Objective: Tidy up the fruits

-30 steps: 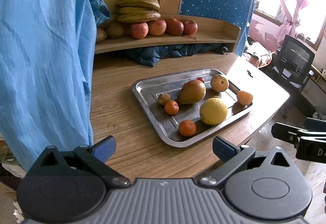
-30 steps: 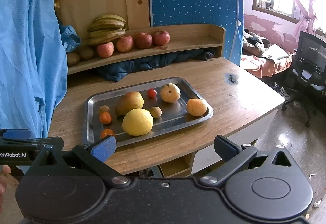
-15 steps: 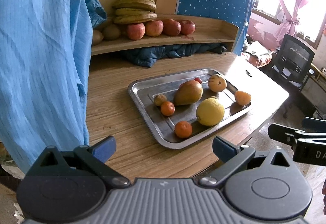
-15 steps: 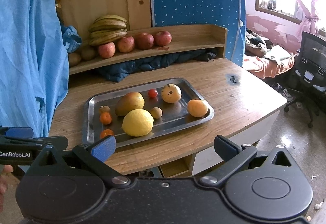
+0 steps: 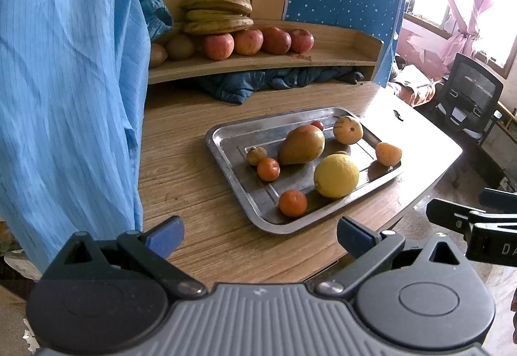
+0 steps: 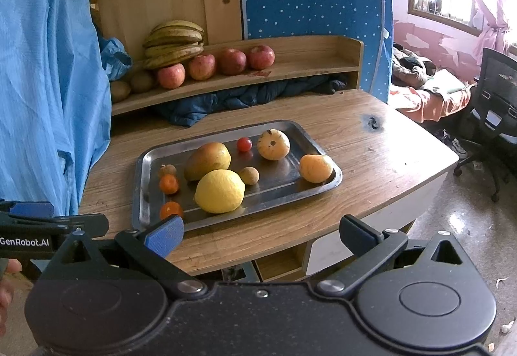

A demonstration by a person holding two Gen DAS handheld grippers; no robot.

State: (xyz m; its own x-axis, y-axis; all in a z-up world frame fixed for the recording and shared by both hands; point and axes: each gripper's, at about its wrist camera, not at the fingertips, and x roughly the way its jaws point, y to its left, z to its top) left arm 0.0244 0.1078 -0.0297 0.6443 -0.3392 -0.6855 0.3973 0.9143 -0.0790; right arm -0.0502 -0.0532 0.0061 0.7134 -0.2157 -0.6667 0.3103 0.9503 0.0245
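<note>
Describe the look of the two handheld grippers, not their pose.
Left gripper: ribbed grey body, two round black discs, black linkage arms with silver pivots, blue pads on the fingers. Right gripper: the same build with a speckled black body. Seen from the right wrist view, the left one bears white "GenRobot.AI" lettering.

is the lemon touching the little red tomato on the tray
No, the lemon lies near the front of the tray, while the tomato sits apart toward the back.
</note>
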